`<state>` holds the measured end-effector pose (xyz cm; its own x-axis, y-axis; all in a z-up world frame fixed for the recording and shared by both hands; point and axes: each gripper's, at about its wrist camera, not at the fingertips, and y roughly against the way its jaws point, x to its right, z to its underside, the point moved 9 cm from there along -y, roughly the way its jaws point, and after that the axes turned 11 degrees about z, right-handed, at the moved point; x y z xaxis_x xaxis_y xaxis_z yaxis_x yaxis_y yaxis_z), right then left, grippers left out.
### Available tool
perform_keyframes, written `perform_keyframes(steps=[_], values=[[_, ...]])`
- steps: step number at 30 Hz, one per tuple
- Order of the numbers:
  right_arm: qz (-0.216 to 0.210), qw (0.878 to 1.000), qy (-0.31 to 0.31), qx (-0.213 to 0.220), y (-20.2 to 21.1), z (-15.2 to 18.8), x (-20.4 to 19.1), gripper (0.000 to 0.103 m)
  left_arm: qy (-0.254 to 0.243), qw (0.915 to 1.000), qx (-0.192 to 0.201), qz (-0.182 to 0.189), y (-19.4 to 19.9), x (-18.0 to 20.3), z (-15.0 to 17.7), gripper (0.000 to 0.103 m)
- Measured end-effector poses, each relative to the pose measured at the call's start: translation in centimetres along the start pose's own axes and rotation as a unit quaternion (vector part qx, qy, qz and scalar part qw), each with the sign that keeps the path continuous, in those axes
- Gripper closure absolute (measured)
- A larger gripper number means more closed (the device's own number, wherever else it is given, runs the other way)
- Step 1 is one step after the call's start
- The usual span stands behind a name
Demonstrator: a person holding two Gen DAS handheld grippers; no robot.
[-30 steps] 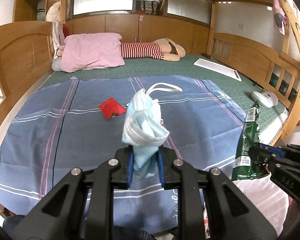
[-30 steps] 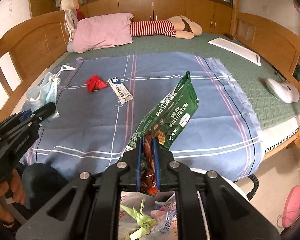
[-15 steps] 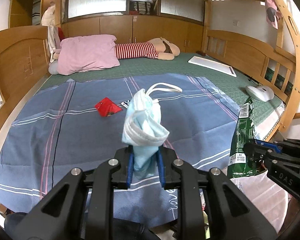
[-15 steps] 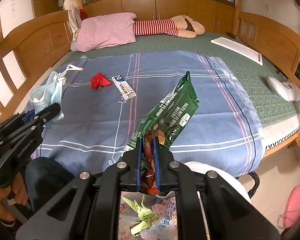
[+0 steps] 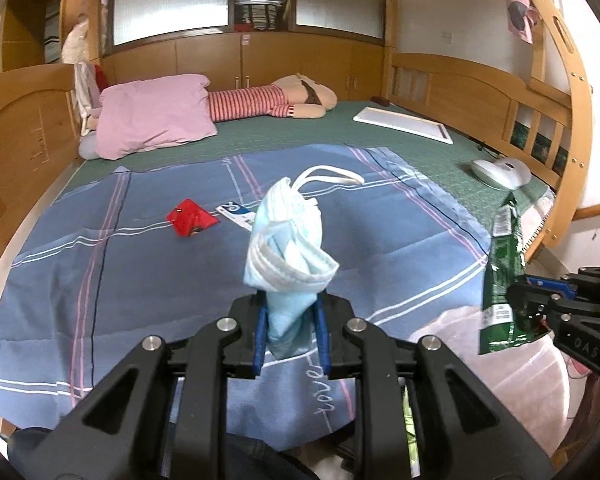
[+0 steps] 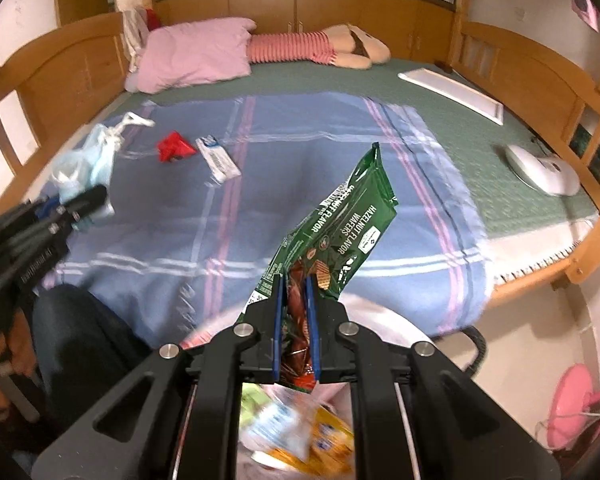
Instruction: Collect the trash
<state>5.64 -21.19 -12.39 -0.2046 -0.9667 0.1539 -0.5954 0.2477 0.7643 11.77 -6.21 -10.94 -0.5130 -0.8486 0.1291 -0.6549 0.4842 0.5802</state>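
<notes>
My left gripper (image 5: 290, 332) is shut on a crumpled light-blue face mask (image 5: 288, 240) and holds it above the bed's near edge; the mask also shows in the right wrist view (image 6: 84, 160). My right gripper (image 6: 296, 320) is shut on a green hazelnut wafer wrapper (image 6: 340, 224), held over a pink trash bag (image 6: 292, 432) with several wrappers inside. The wrapper (image 5: 504, 276) and bag (image 5: 512, 384) also show at the right of the left wrist view. A red wrapper (image 5: 190, 218) and a white packet (image 5: 236, 214) lie on the blue blanket (image 5: 100, 280).
The bed has wooden rails (image 5: 24, 128) on both sides. A pink pillow (image 5: 156, 116) and a striped doll (image 5: 268, 100) lie at the far end. A white board (image 5: 404, 124) and a white device (image 5: 500, 172) rest on the green mat at right. A pink object (image 6: 576, 404) sits on the floor.
Both grippers have drawn back toward the bed's near edge with their loads. The right gripper has moved over the trash bag, which now shows more in both views.
</notes>
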Motion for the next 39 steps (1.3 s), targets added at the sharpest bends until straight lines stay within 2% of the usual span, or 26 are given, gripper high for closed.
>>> perform_keyframes(steps=[6, 15, 16, 17, 18, 19, 20, 24, 27, 28, 30, 31, 33, 34, 35, 36, 37, 39], values=[[0.031, 0.998, -0.005, -0.046, -0.6, 3.4, 3.1, 0.091, -0.01, 0.9991, -0.017, 0.037, -0.7, 2.4, 0.7, 0.083], [0.035, 0.988, 0.022, -0.147, -4.1, 8.6, 2.3, 0.09, -0.037, 0.9961, -0.04, 0.07, -1.4, 5.3, 2.0, 0.083], [0.035, 0.987, 0.03, -0.154, -4.2, 8.8, 2.0, 0.085, -0.035, 0.9958, -0.043, 0.073, -1.5, 5.3, 2.1, 0.083], [0.036, 0.987, 0.035, -0.155, -4.2, 8.9, 1.9, 0.071, -0.032, 0.9955, -0.045, 0.076, -1.6, 5.3, 2.2, 0.083], [0.038, 0.988, 0.038, -0.146, -3.9, 8.6, 1.9, 0.062, -0.028, 0.9954, -0.048, 0.078, -1.7, 5.2, 2.3, 0.083], [0.037, 0.991, 0.033, -0.128, -3.3, 7.9, 2.2, 0.045, -0.026, 0.9952, -0.05, 0.079, -1.8, 5.1, 2.4, 0.083], [0.033, 0.993, 0.024, -0.115, -2.8, 7.2, 2.6, 0.038, -0.024, 0.995, -0.054, 0.08, -2.0, 5.0, 2.6, 0.083], [0.025, 0.996, -0.052, -0.062, -0.5, 4.3, 5.4, 0.037, -0.009, 0.9916, -0.078, 0.103, -3.0, 4.9, 3.5, 0.083], [0.014, 0.991, -0.125, -0.036, 0.5, 3.1, 7.5, 0.036, -0.013, 0.9834, -0.109, 0.144, -3.9, 6.1, 4.7, 0.083], [0.007, 0.99, -0.137, -0.034, 0.5, 2.9, 7.7, 0.036, -0.017, 0.9777, -0.125, 0.168, -4.2, 6.9, 5.3, 0.083], [-0.011, 0.986, -0.165, -0.031, 0.4, 2.8, 8.1, 0.036, -0.034, 0.9609, -0.161, 0.223, -4.6, 8.8, 6.8, 0.083], [-0.015, 0.985, -0.171, -0.032, 0.3, 2.8, 8.2, 0.036, -0.043, 0.9546, -0.172, 0.24, -4.7, 9.5, 7.3, 0.082], [-0.02, 0.982, -0.184, -0.033, 0.1, 2.7, 8.5, 0.036, -0.076, 0.9353, -0.203, 0.28, -4.7, 11.6, 9.0, 0.078], [-0.02, 0.981, -0.188, -0.034, 0.0, 2.6, 8.5, 0.036, -0.087, 0.9297, -0.21, 0.29, -4.7, 12.2, 9.5, 0.062], [-0.02, 0.981, -0.192, -0.034, -0.2, 2.4, 8.4, 0.036, -0.099, 0.9276, -0.211, 0.292, -4.7, 12.6, 9.8, 0.033], [-0.022, 0.979, -0.199, -0.034, -0.3, 2.2, 8.6, 0.036, -0.104, 0.931, -0.205, 0.284, -4.8, 12.5, 9.8, 0.016], [-0.025, 0.978, -0.204, -0.036, -0.5, 2.0, 8.6, 0.036, -0.1, 0.9373, -0.194, 0.272, -4.8, 11.8, 9.3, 0.016], [-0.028, 0.976, -0.211, -0.042, -1.0, 1.7, 8.6, 0.036, -0.059, 0.9486, -0.175, 0.257, -5.2, 9.1, 7.7, 0.016]])
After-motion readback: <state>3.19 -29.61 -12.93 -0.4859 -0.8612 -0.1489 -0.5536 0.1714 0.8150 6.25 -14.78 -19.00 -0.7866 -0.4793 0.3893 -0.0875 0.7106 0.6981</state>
